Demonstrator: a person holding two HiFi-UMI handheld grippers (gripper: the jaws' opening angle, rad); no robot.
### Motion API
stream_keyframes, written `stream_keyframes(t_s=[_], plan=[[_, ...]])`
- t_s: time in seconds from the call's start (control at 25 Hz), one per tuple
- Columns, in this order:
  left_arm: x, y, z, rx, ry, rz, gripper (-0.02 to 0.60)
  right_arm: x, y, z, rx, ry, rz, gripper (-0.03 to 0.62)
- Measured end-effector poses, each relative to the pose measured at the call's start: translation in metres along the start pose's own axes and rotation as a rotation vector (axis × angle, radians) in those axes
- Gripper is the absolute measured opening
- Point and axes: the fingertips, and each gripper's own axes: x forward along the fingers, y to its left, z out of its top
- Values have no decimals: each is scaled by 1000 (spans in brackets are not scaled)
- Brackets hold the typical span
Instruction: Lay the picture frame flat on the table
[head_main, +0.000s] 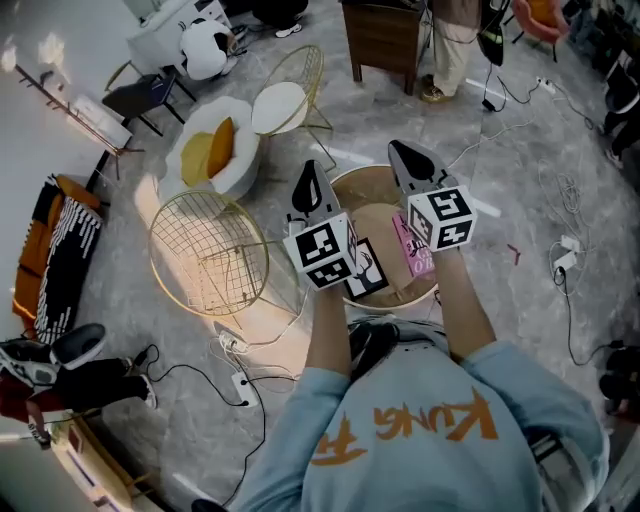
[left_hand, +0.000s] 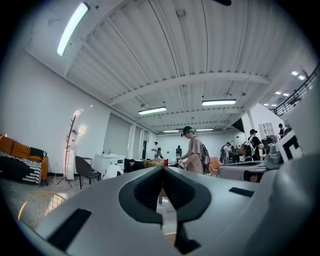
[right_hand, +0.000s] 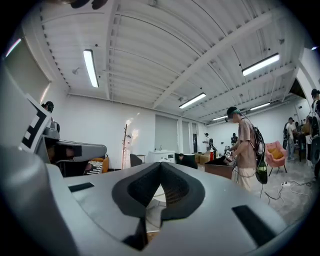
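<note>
Our left gripper (head_main: 311, 180) and right gripper (head_main: 411, 160) hover empty, jaws together; grasping the picture frame (head_main: 368, 272), at the table's (head_main: 362, 176) six o'clock, would need them opened.

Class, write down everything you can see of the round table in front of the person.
The round table looks like pale wood with a raised rim, like a shallow tray. It stands on the grey marbled floor beside a gold wire chair. It holds a black-and-white picture frame and a pink item, both partly hidden.
</note>
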Motion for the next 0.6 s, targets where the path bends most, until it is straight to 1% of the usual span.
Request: stream_keyframes(t_s=[0.24, 0.6], plan=[[-8, 11, 7, 7, -14, 9, 20, -1, 14, 10, -14, -26, 6, -3], [-12, 4, 1, 13, -8, -2, 20, -11, 10, 10, -28, -38, -13, -3]])
